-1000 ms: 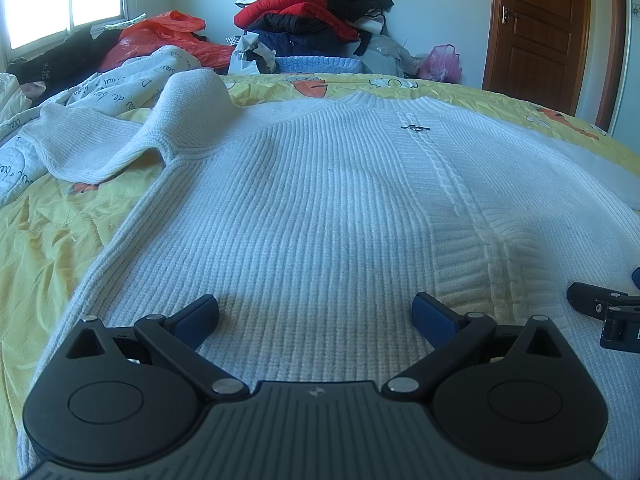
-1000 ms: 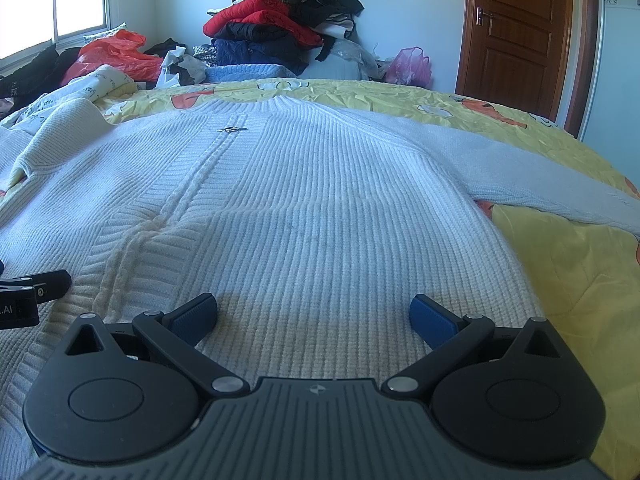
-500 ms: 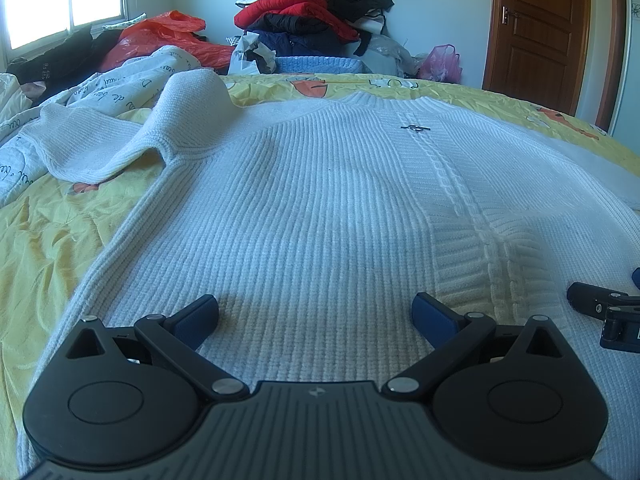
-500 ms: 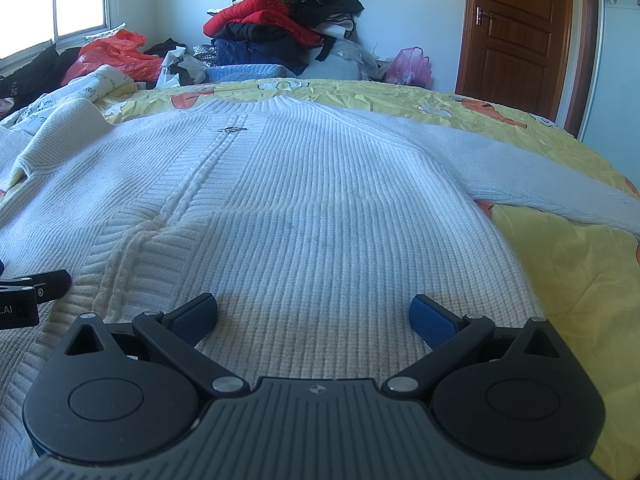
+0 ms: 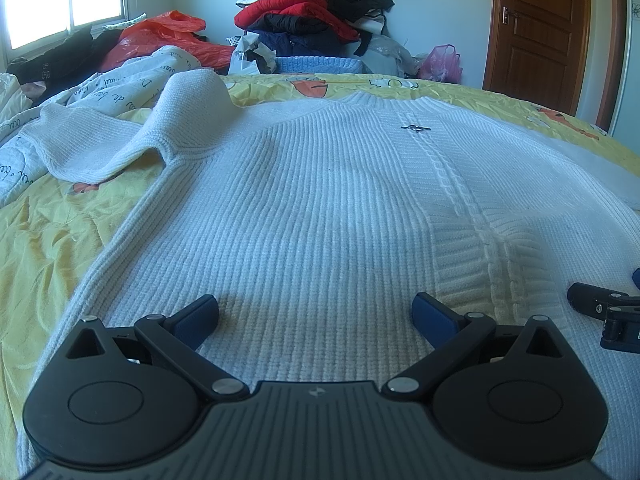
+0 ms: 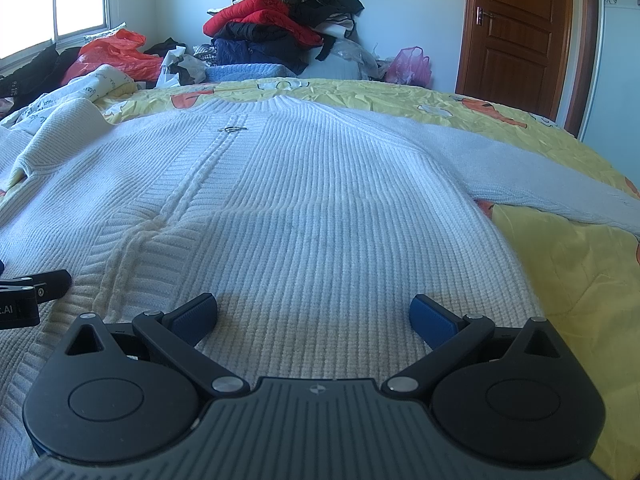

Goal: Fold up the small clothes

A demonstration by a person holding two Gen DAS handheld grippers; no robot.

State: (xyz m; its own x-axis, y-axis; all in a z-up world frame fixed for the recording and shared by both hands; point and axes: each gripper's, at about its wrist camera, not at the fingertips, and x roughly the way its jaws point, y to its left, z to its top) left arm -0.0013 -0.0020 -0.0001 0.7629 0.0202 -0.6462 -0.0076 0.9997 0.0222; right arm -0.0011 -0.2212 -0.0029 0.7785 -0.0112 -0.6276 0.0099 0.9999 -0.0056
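A white ribbed knit sweater [image 5: 320, 200] lies flat on the yellow bedspread [image 5: 48, 248], collar at the far end, with a cable stripe down its middle. Its left sleeve [image 5: 120, 140] is bunched up at the far left. Its right sleeve [image 6: 520, 176] stretches out to the right. My left gripper [image 5: 316, 312] is open and empty, just above the sweater's near hem on its left half. My right gripper [image 6: 314, 312] is open and empty above the hem on the right half. Each gripper shows at the edge of the other's view [image 5: 604, 312] [image 6: 24, 292].
A pile of red and dark clothes [image 5: 312, 16] stands beyond the bed's far end. A red plastic bag [image 5: 168, 36] and a printed white quilt [image 5: 100, 88] lie at the far left. A brown door [image 6: 520, 32] is at the far right.
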